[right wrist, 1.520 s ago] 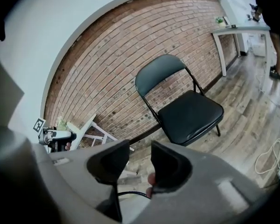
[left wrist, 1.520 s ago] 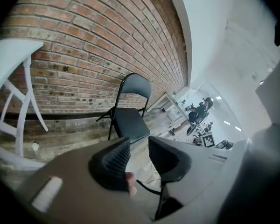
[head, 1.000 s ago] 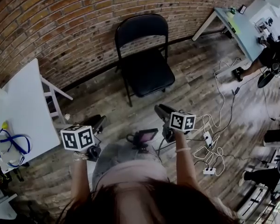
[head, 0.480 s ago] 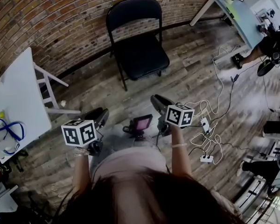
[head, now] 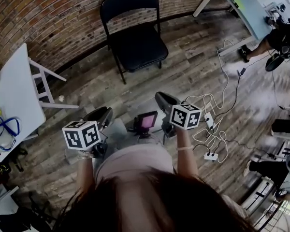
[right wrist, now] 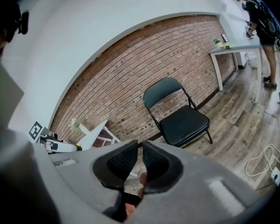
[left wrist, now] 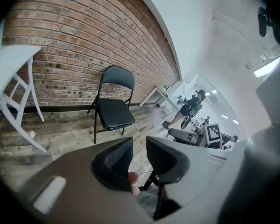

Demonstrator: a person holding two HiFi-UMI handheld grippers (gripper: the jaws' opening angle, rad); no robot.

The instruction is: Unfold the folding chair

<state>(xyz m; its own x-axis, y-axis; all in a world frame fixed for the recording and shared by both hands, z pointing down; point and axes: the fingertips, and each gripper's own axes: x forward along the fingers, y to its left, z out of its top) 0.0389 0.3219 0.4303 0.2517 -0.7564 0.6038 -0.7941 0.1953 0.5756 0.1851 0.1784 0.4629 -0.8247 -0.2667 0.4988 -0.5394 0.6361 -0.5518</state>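
Observation:
The black folding chair [head: 135,45] stands unfolded on the wooden floor against the brick wall, seat down. It also shows in the left gripper view [left wrist: 113,113] and in the right gripper view [right wrist: 184,122]. Both grippers hang well short of it, near the person's body. My left gripper [head: 104,112] [left wrist: 139,150] has just been closing and shows a clear gap with nothing in it. My right gripper [head: 160,98] [right wrist: 140,154] has also just been closing, down to a narrow slit, and holds nothing.
A white table [head: 17,98] on trestle legs [head: 43,88] stands at the left. White cables and power strips [head: 210,129] lie on the floor at the right. A pale table [head: 249,11] and a person [head: 280,40] are at the far right. A small pink-screened device [head: 146,121] sits between the grippers.
The chair has slid up and left in the head view as the person backed away from it. Both grippers came back with the body, still holding nothing.

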